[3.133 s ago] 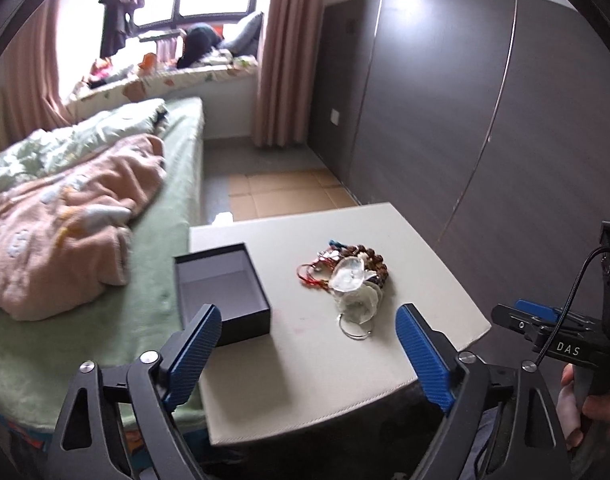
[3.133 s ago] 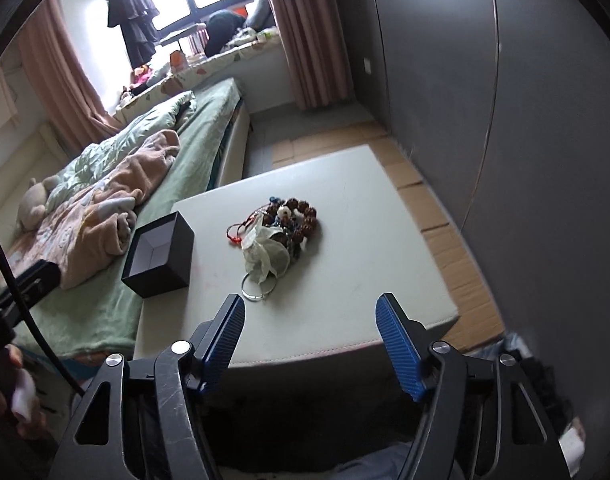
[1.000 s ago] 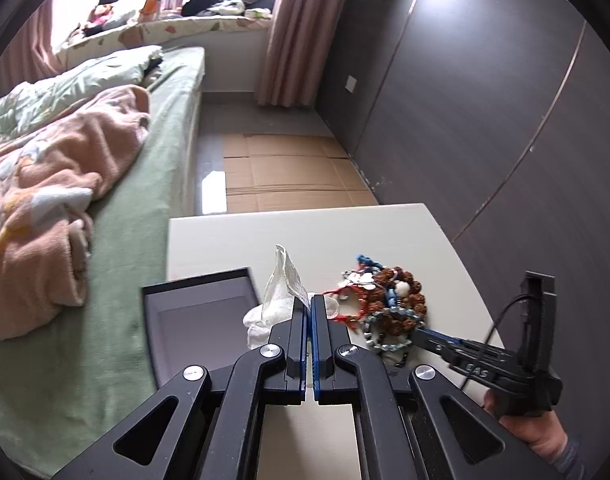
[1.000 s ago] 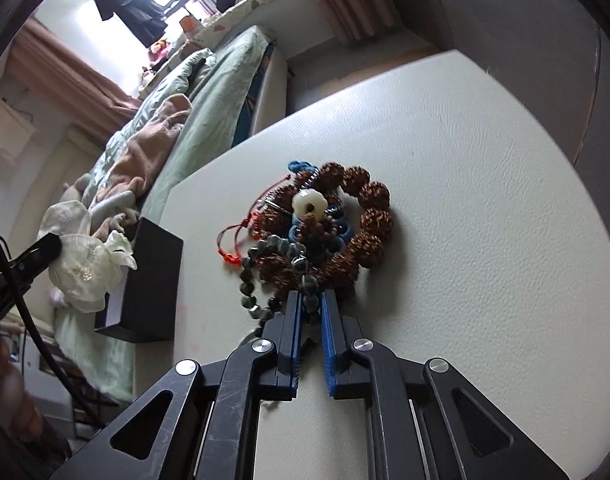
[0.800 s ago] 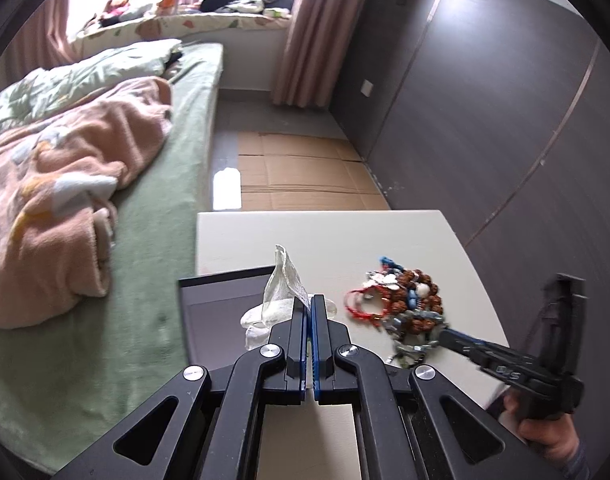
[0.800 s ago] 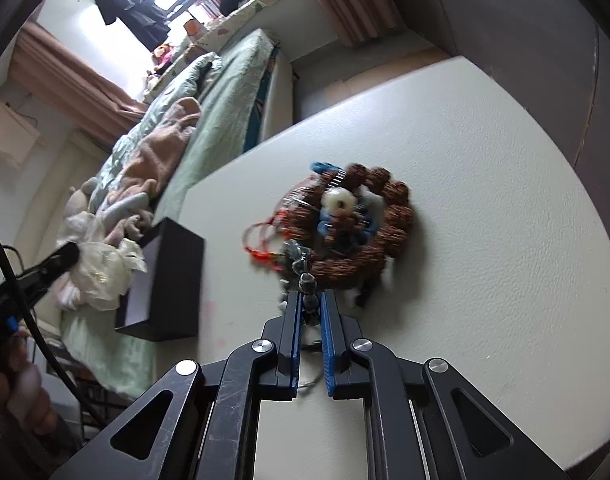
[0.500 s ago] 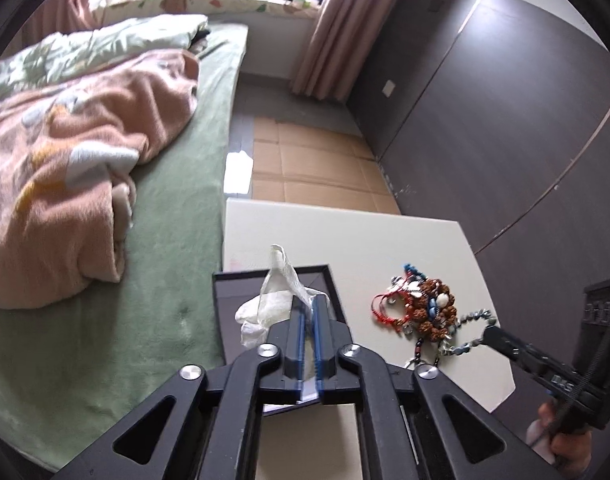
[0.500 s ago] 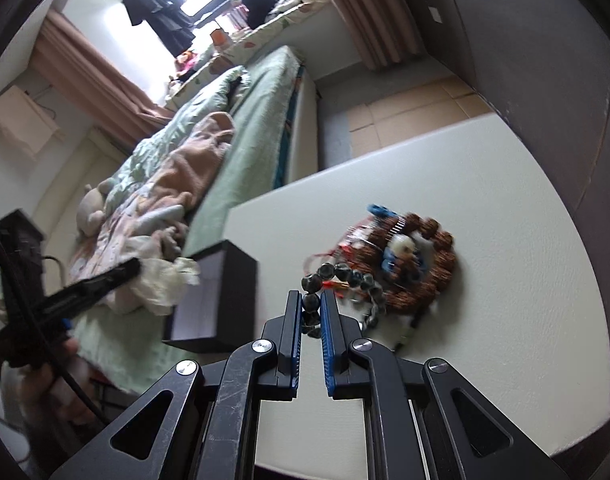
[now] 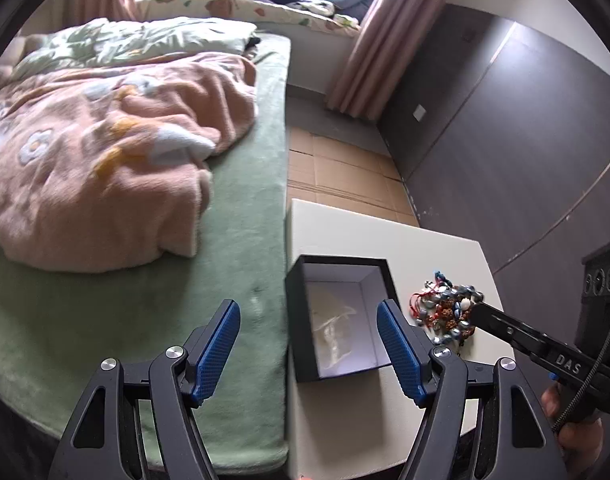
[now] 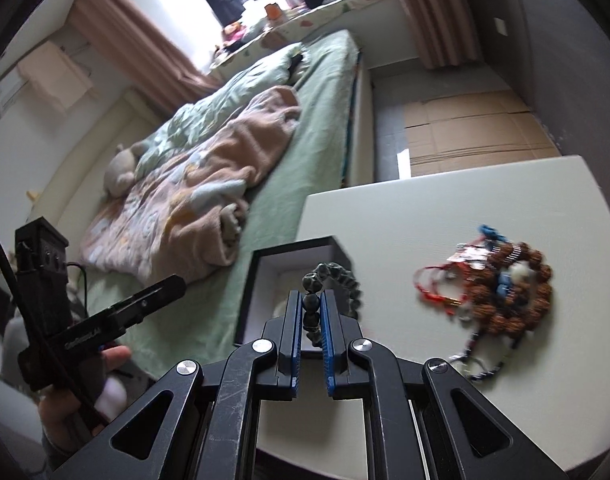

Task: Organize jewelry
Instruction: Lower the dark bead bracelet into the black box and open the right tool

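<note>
The left hand-held gripper (image 9: pixel 308 340) is opening its jaws, nothing between them, the white pouch (image 9: pixel 337 330) lying in the black box (image 9: pixel 301 320) just ahead. The right hand-held gripper (image 10: pixel 312 312) is pinching the dark bead bracelet (image 10: pixel 337 276) above that box; remaining jewelry pile (image 10: pixel 505 288) is sitting to its right on the worktop (image 10: pixel 425 208).

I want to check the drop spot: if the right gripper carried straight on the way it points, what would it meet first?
Most likely the open black box. The right gripper, shut on the dark bead bracelet, points down toward the box's white inside, though depth is unclear in this fisheye view.
</note>
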`<state>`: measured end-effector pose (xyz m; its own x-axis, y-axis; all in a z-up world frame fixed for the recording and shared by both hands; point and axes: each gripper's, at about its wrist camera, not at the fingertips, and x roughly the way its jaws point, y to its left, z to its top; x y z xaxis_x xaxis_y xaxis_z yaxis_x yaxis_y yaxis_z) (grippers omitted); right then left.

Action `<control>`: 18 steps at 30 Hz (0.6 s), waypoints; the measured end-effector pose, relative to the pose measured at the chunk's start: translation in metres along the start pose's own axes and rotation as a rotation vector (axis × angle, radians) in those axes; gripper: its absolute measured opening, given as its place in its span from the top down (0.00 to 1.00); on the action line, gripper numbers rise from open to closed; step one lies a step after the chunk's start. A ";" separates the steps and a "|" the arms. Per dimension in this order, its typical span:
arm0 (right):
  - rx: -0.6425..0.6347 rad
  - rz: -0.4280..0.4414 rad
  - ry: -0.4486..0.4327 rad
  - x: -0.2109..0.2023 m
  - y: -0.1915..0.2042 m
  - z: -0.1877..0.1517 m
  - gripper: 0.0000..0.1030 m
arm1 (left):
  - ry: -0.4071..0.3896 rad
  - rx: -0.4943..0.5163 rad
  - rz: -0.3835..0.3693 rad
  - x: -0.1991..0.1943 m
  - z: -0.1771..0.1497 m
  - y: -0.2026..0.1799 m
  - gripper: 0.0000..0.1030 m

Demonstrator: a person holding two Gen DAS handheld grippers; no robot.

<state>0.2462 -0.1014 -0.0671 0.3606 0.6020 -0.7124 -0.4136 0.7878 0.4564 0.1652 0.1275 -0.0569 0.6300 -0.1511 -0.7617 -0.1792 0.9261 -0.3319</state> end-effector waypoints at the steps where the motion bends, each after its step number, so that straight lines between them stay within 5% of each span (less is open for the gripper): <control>1: -0.007 0.009 0.007 0.004 0.005 0.001 0.90 | -0.003 -0.009 0.008 -0.002 -0.002 0.004 0.30; 8: -0.033 0.075 0.064 0.036 0.034 0.014 0.90 | -0.022 -0.053 0.019 -0.017 -0.009 0.018 0.30; 10: -0.047 0.035 0.104 0.049 0.037 0.016 0.89 | -0.023 -0.071 0.023 -0.019 -0.010 0.021 0.30; 12: -0.048 -0.050 0.130 0.058 0.029 0.014 0.76 | -0.024 -0.071 0.027 -0.021 -0.012 0.022 0.30; 13: -0.028 -0.064 0.129 0.057 0.021 0.012 0.60 | -0.026 -0.065 0.030 -0.022 -0.013 0.021 0.30; 15: 0.023 -0.058 0.110 0.047 0.004 0.007 0.48 | -0.025 -0.051 0.037 -0.022 -0.014 0.018 0.30; 18: 0.042 -0.088 0.095 0.027 -0.013 0.002 0.48 | -0.015 -0.039 0.027 -0.019 -0.017 0.011 0.30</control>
<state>0.2630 -0.0950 -0.0913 0.3123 0.5171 -0.7969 -0.3480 0.8428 0.4105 0.1387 0.1346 -0.0549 0.6357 -0.1210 -0.7624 -0.2257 0.9154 -0.3334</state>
